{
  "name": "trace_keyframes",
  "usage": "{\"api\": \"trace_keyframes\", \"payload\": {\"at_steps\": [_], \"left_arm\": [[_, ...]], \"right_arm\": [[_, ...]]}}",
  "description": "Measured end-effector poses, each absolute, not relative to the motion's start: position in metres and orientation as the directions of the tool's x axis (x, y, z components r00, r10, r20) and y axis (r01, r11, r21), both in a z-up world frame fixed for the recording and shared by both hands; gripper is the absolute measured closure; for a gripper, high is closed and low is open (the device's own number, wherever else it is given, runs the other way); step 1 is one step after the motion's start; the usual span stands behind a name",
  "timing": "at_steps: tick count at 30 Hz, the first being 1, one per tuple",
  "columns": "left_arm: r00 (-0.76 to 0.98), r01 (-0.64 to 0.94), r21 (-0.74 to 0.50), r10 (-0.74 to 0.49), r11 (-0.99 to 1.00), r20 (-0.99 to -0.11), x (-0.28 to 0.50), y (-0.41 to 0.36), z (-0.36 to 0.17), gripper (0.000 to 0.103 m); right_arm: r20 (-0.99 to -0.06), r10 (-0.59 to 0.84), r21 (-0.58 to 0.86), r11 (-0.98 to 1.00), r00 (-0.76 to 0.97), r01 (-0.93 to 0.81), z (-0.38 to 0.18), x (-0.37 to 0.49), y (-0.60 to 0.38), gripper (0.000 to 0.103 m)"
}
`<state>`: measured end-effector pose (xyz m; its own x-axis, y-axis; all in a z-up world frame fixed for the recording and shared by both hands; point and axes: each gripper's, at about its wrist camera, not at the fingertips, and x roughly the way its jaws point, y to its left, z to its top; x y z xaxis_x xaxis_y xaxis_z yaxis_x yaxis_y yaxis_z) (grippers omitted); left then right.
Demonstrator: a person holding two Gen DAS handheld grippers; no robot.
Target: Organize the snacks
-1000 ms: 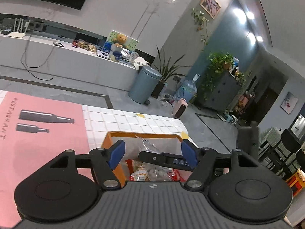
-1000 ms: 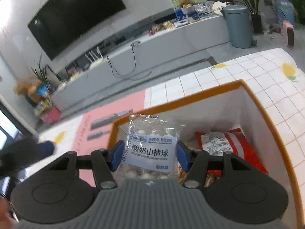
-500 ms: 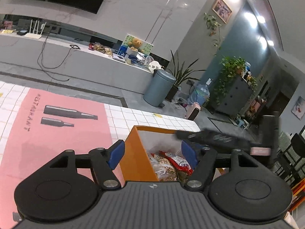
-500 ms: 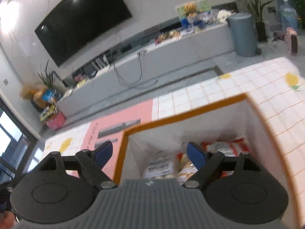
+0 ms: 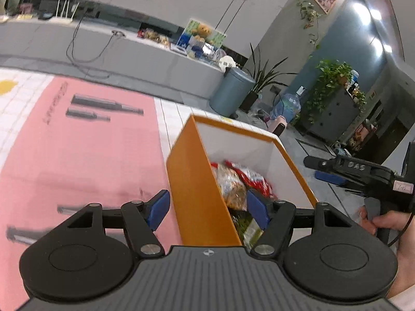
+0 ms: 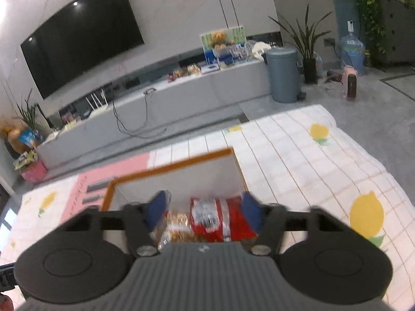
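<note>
- Left hand-held gripper (image 5: pixel 207 208) stands with its blue pads well apart, straddling the near left wall of the orange box (image 5: pixel 193 181): one pad outside that wall, the other inside over the snacks, neither pressing on anything.
- Right hand-held gripper (image 6: pixel 201 210) hangs above the near end of the box with nothing between its pads; its jaws have just been closing, and a clear gap shows between them.
- Inside the box, against the white lining, lie the snacks: a red snack bag (image 6: pixel 220 220) with a silver window, its long axis running from the near end toward the far wall, and just to its left a clear packet of golden-brown pieces (image 6: pixel 176 230), touching it. In the left wrist view something green lies lower down at the near end; what it is cannot be told.
- The box is open-topped and upright, its long axis running away from both cameras toward the room.
- The box rests on the tabletop (image 6: pixel 298 155), which wears a white grid cloth with yellow lemons; a pink mat (image 5: pixel 77 160) printed with dark bottles lies to the left of the box.
- Beyond the tabletop, past the far end of the box, stands a grey bin (image 6: pixel 282 75).
- A hand (image 5: pixel 384 223) grips the right gripper's handle, to the right of the box.
</note>
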<state>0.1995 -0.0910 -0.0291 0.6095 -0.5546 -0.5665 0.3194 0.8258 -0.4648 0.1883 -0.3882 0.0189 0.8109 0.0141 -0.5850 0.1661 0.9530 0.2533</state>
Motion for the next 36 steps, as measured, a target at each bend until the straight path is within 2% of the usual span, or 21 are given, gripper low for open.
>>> {"api": "trace_keyframes", "payload": {"at_steps": [6,8,9,12,16,18,24,36], "left_arm": [[0.65,0.261,-0.425,-0.484,0.867,-0.586,0.175,-0.088,-0.032,0.023],[0.671,0.228,-0.398,-0.439,0.889,-0.598,0.163,-0.084,-0.032,0.02],[0.677,0.212,-0.382,-0.417,0.9,-0.606,0.157,-0.082,-0.032,0.016],[0.692,0.179,-0.314,-0.346,0.933,-0.634,0.137,-0.08,-0.028,0.015],[0.685,0.149,-0.219,-0.26,0.964,-0.68,0.116,-0.079,-0.021,0.013],[0.68,0.153,-0.209,-0.256,0.966,-0.687,0.103,-0.077,-0.013,0.013],[0.707,0.158,-0.151,-0.218,0.976,-0.673,0.068,-0.079,0.016,0.013],[0.739,0.168,-0.036,-0.15,0.985,-0.657,0.028,-0.092,0.041,0.013]], "right_arm": [[-0.569,0.067,0.201,0.978,0.819,0.06,0.015,0.154,-0.346,0.054],[-0.574,0.069,0.198,0.979,0.816,0.056,0.013,0.136,-0.33,0.052],[-0.578,0.071,0.198,0.979,0.813,0.056,0.011,0.126,-0.323,0.05],[-0.589,0.069,0.199,0.978,0.805,0.061,0.008,0.096,-0.306,0.041],[-0.624,0.044,0.199,0.975,0.78,0.104,0.004,0.059,-0.288,0.037],[-0.645,0.01,0.172,0.976,0.764,0.133,0.002,0.041,-0.279,0.029],[-0.69,-0.048,0.096,0.983,0.722,0.157,0.002,0.008,-0.258,0.017],[-0.671,-0.038,0.07,0.991,0.741,0.114,0.035,-0.017,-0.225,0.01]]}}
